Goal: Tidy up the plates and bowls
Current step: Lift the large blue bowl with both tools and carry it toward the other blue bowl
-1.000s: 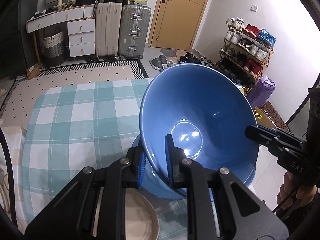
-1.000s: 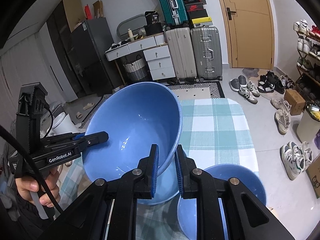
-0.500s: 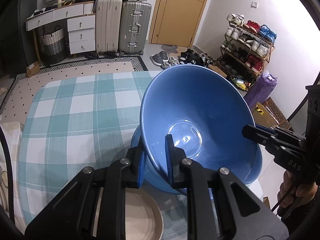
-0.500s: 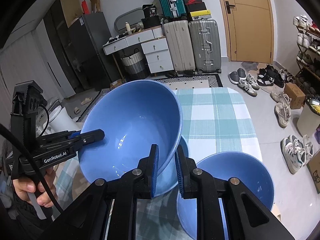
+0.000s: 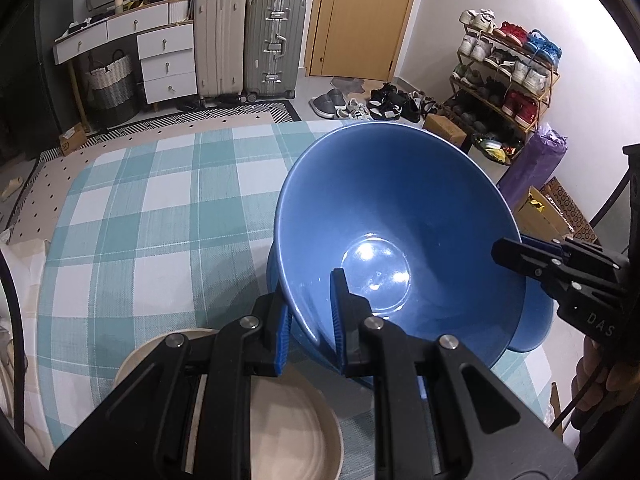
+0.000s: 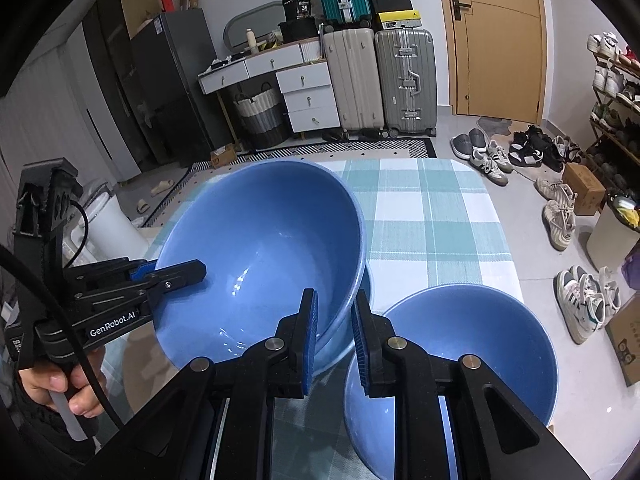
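Note:
A large blue bowl (image 5: 400, 208) (image 6: 260, 240) is held tilted over the table by both grippers. My left gripper (image 5: 310, 304) is shut on its near rim, and shows in the right wrist view as the left gripper (image 6: 192, 270) pinching the bowl's left rim. My right gripper (image 6: 335, 304) is shut on the opposite rim; in the left wrist view it is the right gripper (image 5: 520, 252). Directly under the held bowl sits a second blue bowl (image 5: 536, 328) (image 6: 367, 280); I cannot tell whether they touch. A third blue bowl (image 6: 460, 360) stands to the right.
A beige plate (image 5: 288, 420) lies under my left gripper on the checked tablecloth (image 5: 160, 220). The table's far and right edges drop to a floor with shoes (image 6: 560, 216). A hand (image 6: 60, 392) grips the left tool. Suitcases (image 5: 272, 44) stand at the back.
Both grippers have sunk together with the blue bowl, bringing it down into the bowl beneath. Their grips on the rim have not changed.

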### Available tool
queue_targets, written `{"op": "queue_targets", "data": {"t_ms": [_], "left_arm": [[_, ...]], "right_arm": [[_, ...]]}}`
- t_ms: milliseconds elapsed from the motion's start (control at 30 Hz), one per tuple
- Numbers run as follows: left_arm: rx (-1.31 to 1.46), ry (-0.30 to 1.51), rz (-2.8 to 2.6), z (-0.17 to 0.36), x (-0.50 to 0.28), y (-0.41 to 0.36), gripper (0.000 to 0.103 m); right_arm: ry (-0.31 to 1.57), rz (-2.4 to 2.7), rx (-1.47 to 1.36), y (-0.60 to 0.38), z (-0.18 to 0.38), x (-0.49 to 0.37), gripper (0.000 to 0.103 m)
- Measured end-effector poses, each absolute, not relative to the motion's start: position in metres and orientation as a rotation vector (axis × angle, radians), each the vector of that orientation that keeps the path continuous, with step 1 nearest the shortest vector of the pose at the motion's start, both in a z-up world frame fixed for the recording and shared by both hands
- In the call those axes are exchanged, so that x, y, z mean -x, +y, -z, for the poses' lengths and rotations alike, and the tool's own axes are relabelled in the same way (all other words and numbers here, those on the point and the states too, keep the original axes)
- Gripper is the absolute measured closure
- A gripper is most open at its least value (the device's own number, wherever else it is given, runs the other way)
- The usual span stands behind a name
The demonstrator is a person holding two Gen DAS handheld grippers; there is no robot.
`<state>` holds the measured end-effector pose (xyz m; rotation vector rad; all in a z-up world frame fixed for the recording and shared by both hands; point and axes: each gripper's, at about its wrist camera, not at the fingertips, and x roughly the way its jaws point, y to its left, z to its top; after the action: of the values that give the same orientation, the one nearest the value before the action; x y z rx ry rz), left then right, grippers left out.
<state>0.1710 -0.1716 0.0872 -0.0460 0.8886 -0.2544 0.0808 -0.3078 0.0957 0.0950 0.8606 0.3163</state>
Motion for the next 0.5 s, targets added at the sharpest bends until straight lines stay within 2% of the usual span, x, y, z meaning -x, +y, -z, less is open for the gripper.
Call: {"op": "queue_targets", "data": {"t_ms": [500], "left_arm": [[0.020,0.887,0.232,-0.059,-0.184,-0.166,0.089]], "right_arm": [[0.876,-0.303,-0.060,-0.301,-0.080,-0.085,0.084]]}}
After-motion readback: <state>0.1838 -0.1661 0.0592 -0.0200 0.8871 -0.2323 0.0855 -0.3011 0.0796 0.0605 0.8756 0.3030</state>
